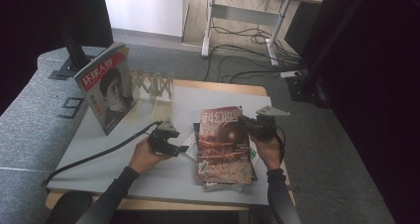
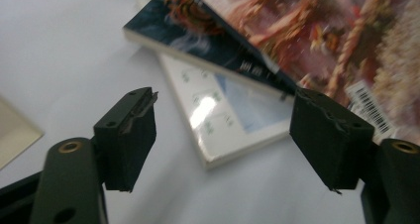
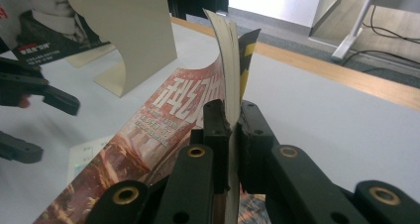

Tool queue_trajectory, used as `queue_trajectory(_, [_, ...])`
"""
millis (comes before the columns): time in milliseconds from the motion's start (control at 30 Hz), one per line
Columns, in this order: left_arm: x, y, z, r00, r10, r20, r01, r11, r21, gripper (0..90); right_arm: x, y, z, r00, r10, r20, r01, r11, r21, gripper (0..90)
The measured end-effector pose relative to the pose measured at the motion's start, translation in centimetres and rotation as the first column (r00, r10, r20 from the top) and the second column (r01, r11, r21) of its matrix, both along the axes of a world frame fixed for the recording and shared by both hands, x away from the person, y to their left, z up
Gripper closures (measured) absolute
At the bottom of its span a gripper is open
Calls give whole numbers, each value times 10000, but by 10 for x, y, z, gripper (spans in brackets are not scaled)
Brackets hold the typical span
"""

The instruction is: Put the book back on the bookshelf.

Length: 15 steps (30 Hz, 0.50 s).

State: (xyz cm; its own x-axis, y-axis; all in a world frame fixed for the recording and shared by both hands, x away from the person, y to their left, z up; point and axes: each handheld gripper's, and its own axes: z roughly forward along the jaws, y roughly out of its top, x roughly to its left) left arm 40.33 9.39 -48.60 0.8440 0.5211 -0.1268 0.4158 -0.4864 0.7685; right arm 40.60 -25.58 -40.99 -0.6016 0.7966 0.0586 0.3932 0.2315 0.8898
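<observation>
Right gripper (image 3: 229,130) view: jaws clamped on the top magazine's (image 1: 222,144) raised edge, the stack (image 2: 218,135) beneath partly hidden; left gripper (image 2: 223,140) view: jaws wide, empty, beside stack.

High view: dim overall, both side margins nearly black, the brightest patch on the pale wall (image 1: 143,8) at top. The white surface (image 1: 208,100) is evenly lit with soft shadows. Left gripper view: soft focus throughout, the magazine stack (image 2: 307,40) blurred, a glare spot on the white book cover (image 2: 203,110). Right gripper view: sharper, with overexposed background (image 3: 272,1) at top.
</observation>
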Motion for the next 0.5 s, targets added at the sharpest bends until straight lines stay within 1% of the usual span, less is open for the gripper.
queue_trajectory(67, [4,-4,0,9997,-180,-181,175,9995,-274,288,0,1,4,10000,36,72,-36,10000,26,829])
queue_trajectory(133, [7,-8,-1,9991,-303,-295,295,9992,-266,295,-1,3,7,9998,104,161,-105,9999,21,829])
queue_trajectory(200, [8,-12,-2,9986,-446,-291,438,9987,-276,298,-2,4,10,9996,190,217,-191,9998,30,829])
queue_trajectory(267, [10,-16,-1,9976,-578,-386,555,9968,-573,299,-2,6,13,9992,268,293,-268,9996,5,829])
queue_trajectory(333, [11,-21,0,9972,-655,-355,637,9967,-494,299,-3,7,14,9989,335,331,-334,9994,-16,829])
queue_trajectory(367, [11,-23,0,9965,-752,-351,733,9959,-521,299,-3,8,15,9987,363,350,-361,9993,-63,829])
queue_trajectory(433, [13,-26,0,9955,-813,-484,776,9943,-731,299,-3,9,16,9985,401,376,-399,9992,-41,828])
queue_trajectory(467, [14,-28,-1,9946,-881,-539,841,9938,-727,299,-3,10,16,9983,424,394,-423,9991,-38,828])
queue_trajectory(500, [15,-30,-2,9940,-939,-560,904,9940,-614,300,-3,11,16,9983,434,388,-433,9991,-33,828])
